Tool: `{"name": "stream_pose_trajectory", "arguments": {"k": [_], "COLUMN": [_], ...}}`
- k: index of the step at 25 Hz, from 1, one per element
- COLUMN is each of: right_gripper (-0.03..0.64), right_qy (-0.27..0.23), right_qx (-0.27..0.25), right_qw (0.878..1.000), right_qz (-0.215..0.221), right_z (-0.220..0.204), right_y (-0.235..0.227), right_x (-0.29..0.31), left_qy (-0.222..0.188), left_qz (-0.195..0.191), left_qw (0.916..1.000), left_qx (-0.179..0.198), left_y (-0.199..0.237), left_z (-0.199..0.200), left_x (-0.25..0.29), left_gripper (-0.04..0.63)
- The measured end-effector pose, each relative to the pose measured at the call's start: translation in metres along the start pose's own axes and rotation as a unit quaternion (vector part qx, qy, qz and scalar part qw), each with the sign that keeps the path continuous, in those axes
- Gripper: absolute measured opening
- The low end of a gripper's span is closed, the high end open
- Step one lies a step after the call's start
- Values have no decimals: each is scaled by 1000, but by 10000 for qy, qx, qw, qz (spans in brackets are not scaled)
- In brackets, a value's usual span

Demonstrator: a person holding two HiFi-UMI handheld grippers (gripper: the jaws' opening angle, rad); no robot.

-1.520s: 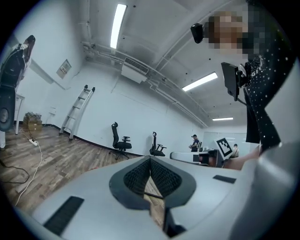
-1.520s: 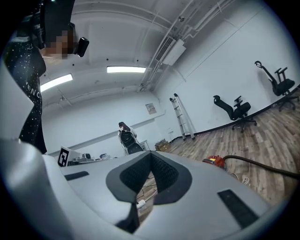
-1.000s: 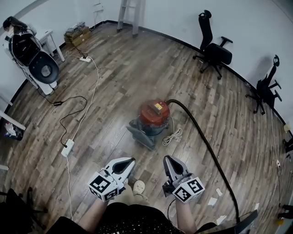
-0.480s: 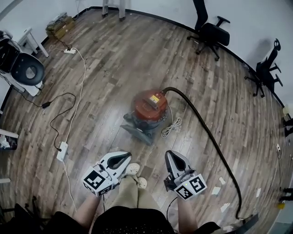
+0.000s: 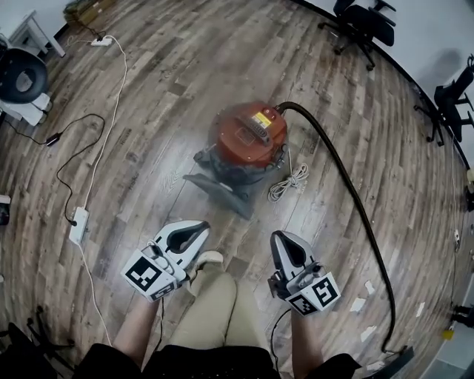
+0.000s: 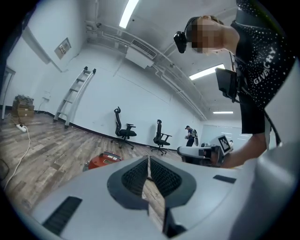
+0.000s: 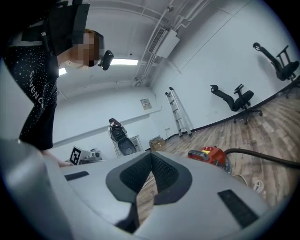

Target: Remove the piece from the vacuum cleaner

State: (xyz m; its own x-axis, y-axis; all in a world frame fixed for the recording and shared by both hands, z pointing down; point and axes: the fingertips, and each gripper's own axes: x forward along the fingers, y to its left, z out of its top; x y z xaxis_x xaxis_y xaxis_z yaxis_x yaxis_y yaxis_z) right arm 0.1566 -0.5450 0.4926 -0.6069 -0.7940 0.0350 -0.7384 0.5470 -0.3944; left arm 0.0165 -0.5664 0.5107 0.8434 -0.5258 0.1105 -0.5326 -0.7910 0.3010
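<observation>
Wood-plank flooring (image 5: 148, 111) in mixed brown tones fills the head view, bounded by white walls at the far edge.

Task item: the red drum-shaped vacuum cleaner (image 5: 248, 137) stands on the boards near the centre of that view, ahead of both grippers and well apart from them. I see a yellow label on its lid. A thick black hose (image 5: 348, 200) leaves the upper right of the drum and curves across the floor toward the lower right. A coiled white cord (image 5: 289, 181) lies just beside the drum on its right. A dark grey base part (image 5: 218, 191) projects from the drum's near-left side.

Left gripper (image 5: 201, 229): in the left gripper view I read the jaws as fully together — ribbed pads meeting at the tips, nothing between them.

Right gripper (image 5: 280, 240): the right gripper view shows the same condition — pads meeting, nothing held.

Both grippers sit side by side and point roughly toward the vacuum, with the wearer's tan trouser leg (image 5: 215, 311) between them.

Surroundings: a white power strip (image 5: 78, 226) with its cable lies at the left, black office chairs (image 5: 366, 22) stand by the far wall, and a metal ladder (image 6: 75, 96) leans against the wall.
</observation>
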Motion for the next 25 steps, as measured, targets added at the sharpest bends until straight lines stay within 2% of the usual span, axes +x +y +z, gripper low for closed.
{"name": "stream_pose_trajectory", "arguments": {"k": [3,6,9,12,13,14,15,16,18,21,23,25], "right_gripper": [11,11,11,11,17,93,230,287,313,313,313,313], "right_qy": [-32,16,-288,-808,-931,-1009,-1049,-1052,-892,-413,-171,-31], "right_qx": [11,-194,-237,-292,-384,-460,-518,-585,-850,-1417,-1564,-1773], "right_qw": [9999,9993,9983,9939,9916,9889,9860,9832,9803,9769,9751,9718], "right_qz": [118,304,451,697,816,988,1191,1371,1543,1545,1563,1556], "right_z": [-50,-92,-118,-134,-139,-144,-148,-152,-163,-181,-191,-198], "right_y": [-28,-55,-84,-108,-115,-119,-120,-119,-116,-111,-107,-106], "right_x": [8,20,29,32,32,33,34,35,39,53,58,62], "left_qy": [-102,-234,-439,-614,-711,-852,-1016,-1163,-1318,-1347,-1193,-878], "left_qz": [114,32,-96,-330,-425,-482,-488,-441,-213,279,512,514], "left_qw": [9998,9996,9988,9976,9966,9952,9935,9920,9899,9838,9820,9848], "left_qx": [-92,-179,-184,-2,44,83,127,193,468,1152,1372,1407], "left_y": [30,59,84,104,111,118,126,134,149,170,190,207], "left_z": [-54,-101,-136,-164,-170,-174,-174,-172,-164,-143,-141,-154], "left_x": [6,19,30,39,42,43,43,41,33,27,31,43], "left_gripper": [9,9,12,103,152,208,256,298,334,342,342,342]}}
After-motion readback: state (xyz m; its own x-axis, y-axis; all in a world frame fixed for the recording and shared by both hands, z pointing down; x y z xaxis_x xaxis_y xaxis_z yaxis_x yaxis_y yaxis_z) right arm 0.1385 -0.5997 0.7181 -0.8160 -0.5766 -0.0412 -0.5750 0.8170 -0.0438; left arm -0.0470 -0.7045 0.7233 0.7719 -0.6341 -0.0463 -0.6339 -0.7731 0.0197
